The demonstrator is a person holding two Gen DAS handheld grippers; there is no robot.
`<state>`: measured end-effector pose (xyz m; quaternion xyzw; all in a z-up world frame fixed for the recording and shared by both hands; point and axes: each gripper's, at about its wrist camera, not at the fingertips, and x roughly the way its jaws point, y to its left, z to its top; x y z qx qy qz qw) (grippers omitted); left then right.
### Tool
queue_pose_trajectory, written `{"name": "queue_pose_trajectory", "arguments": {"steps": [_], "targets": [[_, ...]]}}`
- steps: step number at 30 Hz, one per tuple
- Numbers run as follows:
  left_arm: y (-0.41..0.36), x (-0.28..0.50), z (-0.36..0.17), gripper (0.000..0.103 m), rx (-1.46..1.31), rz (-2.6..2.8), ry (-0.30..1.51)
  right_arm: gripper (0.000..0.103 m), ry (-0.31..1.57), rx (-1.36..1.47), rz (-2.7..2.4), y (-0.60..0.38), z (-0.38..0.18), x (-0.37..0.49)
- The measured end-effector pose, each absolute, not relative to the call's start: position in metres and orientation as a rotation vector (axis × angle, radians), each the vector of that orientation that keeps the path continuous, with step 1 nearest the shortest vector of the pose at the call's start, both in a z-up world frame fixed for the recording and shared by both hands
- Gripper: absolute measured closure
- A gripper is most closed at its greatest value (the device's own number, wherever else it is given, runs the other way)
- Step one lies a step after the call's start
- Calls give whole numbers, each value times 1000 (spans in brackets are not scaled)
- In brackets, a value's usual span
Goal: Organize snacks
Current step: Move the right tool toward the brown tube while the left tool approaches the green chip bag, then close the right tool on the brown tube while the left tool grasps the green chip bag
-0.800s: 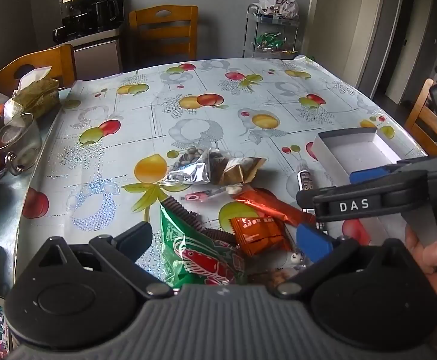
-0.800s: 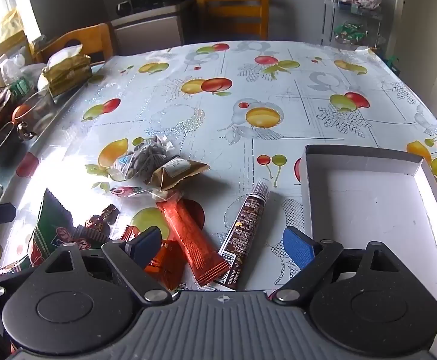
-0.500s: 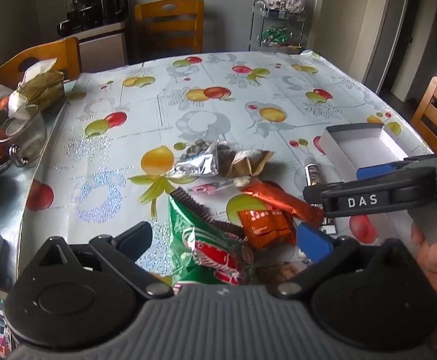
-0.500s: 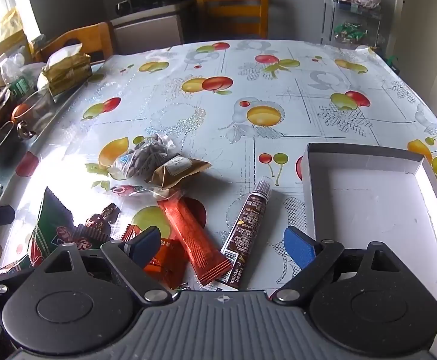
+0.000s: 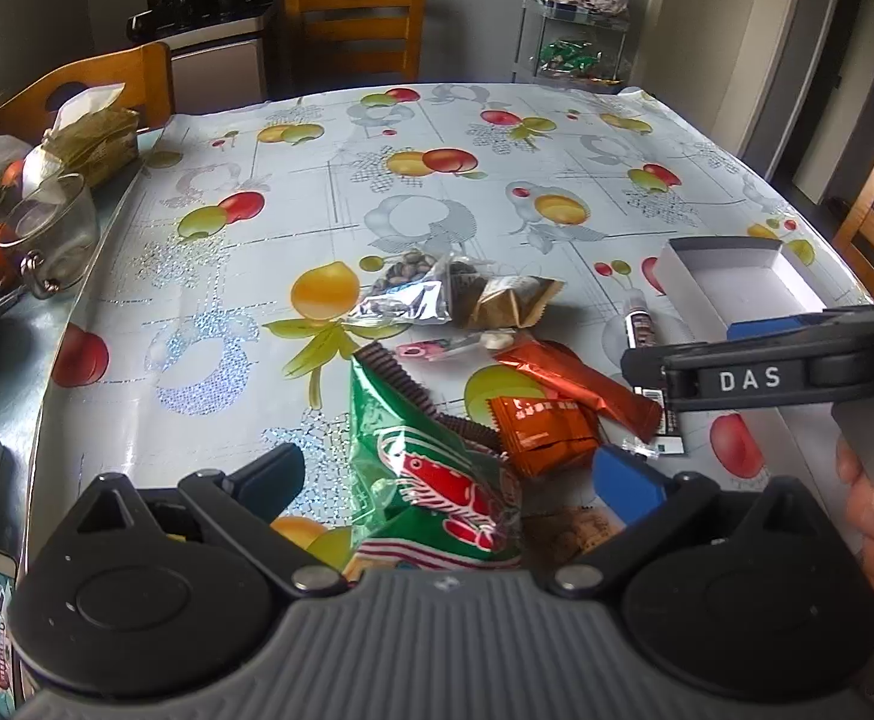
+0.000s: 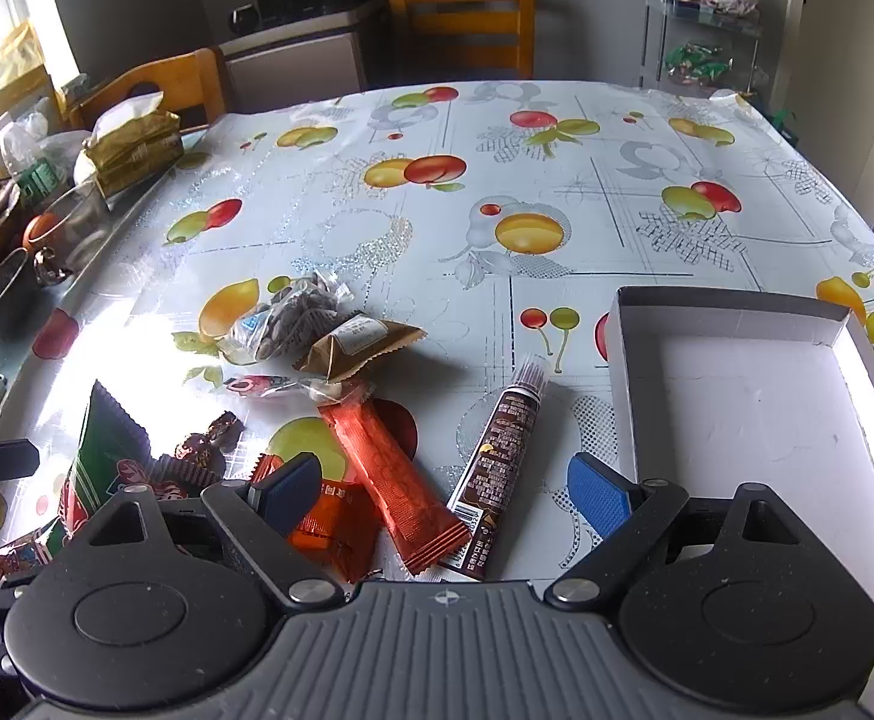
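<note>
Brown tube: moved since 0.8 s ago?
No. In the right wrist view the brown tube still lies just left of the white box, at the same angle.

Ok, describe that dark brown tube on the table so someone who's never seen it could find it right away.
Start at the white box on the right of the fruit-print tablecloth. Just left of it, apart from the box, lies the brown tube, beside the long orange bar. It is the only slim dark tube, with a crimped end pointing away.

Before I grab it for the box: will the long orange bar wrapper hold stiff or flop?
The long orange bar looks flat and straight, so probably fairly stiff. Its glossy foil may slip. One end rests on the brown tube, so lifting could nudge that.
</note>
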<state>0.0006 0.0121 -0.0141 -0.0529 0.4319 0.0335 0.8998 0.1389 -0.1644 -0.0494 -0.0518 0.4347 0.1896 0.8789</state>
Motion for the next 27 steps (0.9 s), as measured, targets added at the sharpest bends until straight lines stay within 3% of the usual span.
{"name": "queue_pose_trajectory", "arguments": {"steps": [17, 23, 27], "targets": [[24, 10, -26, 0, -134, 78, 940, 14, 924, -75, 391, -163, -56, 151], [21, 12, -30, 0, -126, 61, 951, 26, 951, -21, 368, -164, -63, 164], [21, 13, -34, 0, -121, 51, 958, 27, 960, 16, 330, -166, -68, 173]]}}
